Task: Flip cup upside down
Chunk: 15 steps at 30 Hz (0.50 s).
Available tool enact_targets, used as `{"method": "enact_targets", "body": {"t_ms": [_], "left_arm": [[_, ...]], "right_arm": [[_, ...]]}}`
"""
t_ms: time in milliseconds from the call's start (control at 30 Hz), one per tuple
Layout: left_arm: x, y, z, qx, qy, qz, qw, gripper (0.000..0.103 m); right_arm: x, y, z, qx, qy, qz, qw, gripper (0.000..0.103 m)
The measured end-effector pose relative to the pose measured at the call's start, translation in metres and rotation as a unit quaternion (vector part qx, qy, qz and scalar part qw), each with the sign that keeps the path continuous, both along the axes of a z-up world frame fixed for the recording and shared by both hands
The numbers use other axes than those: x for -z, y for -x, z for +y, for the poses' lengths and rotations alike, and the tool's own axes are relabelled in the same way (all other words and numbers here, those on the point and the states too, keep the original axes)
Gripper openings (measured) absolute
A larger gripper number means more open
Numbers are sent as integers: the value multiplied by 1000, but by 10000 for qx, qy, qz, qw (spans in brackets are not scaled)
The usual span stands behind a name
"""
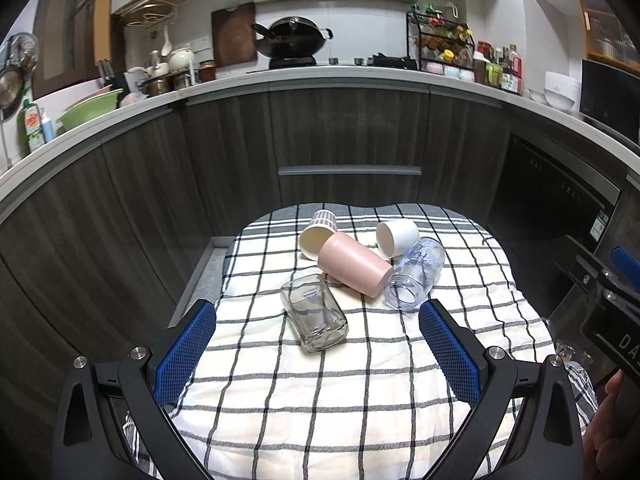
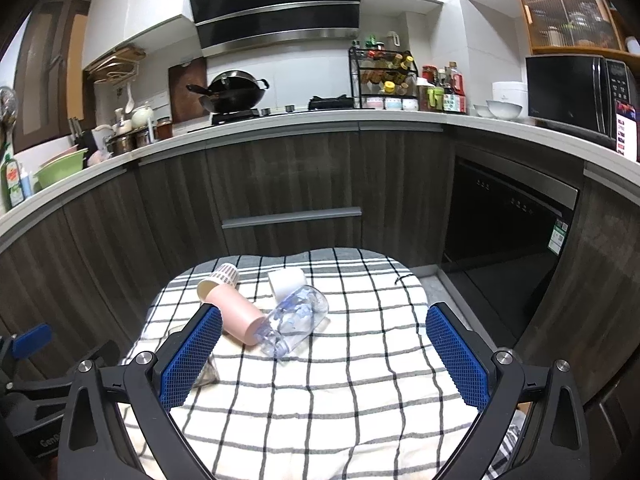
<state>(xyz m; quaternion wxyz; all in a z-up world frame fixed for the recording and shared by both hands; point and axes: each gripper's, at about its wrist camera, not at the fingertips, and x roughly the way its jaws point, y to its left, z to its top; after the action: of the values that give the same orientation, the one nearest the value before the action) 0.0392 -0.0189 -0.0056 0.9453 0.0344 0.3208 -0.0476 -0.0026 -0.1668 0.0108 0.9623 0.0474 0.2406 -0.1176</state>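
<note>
Several cups lie on their sides on a checked cloth (image 1: pixel 320 400). A square clear glass (image 1: pixel 314 312) lies nearest my left gripper (image 1: pixel 318 320), which is open and empty just short of it. Behind lie a pink cup (image 1: pixel 354 264), a clear cup with blue print (image 1: pixel 416 274), a white cup (image 1: pixel 396 236) and a striped paper cup (image 1: pixel 318 232). My right gripper (image 2: pixel 324 328) is open and empty, with the printed clear cup (image 2: pixel 296 320) and pink cup (image 2: pixel 240 314) ahead. The white cup (image 2: pixel 286 282) and striped cup (image 2: pixel 218 278) lie beyond. The left finger (image 2: pixel 190 360) hides most of the square glass.
The cloth (image 2: pixel 340 400) covers a small table in front of dark wood kitchen cabinets (image 1: pixel 344 136). A counter (image 1: pixel 320 76) with a wok, bottles and bowls runs behind. A black oven (image 2: pixel 508 240) stands at the right. The other gripper's body shows at the right edge (image 1: pixel 612 300).
</note>
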Motion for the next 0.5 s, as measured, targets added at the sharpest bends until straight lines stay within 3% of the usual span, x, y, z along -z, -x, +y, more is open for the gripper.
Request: {"method": "enact_targets", "body": {"t_ms": [233,367,500], "left_arm": [[5,-35,-14,261,-194,276,9991,103],[6,-57,-29,520,-488,381,9967,103],[12,-87,-46,829,-615,756,9918,103]], "right_arm": [[-2,-18,-12,273,-201,59,9994,102],[-2,-36,-23,431,-329,193,9983,102],[1,-55,-34,582,-466,345,9966,102]]}}
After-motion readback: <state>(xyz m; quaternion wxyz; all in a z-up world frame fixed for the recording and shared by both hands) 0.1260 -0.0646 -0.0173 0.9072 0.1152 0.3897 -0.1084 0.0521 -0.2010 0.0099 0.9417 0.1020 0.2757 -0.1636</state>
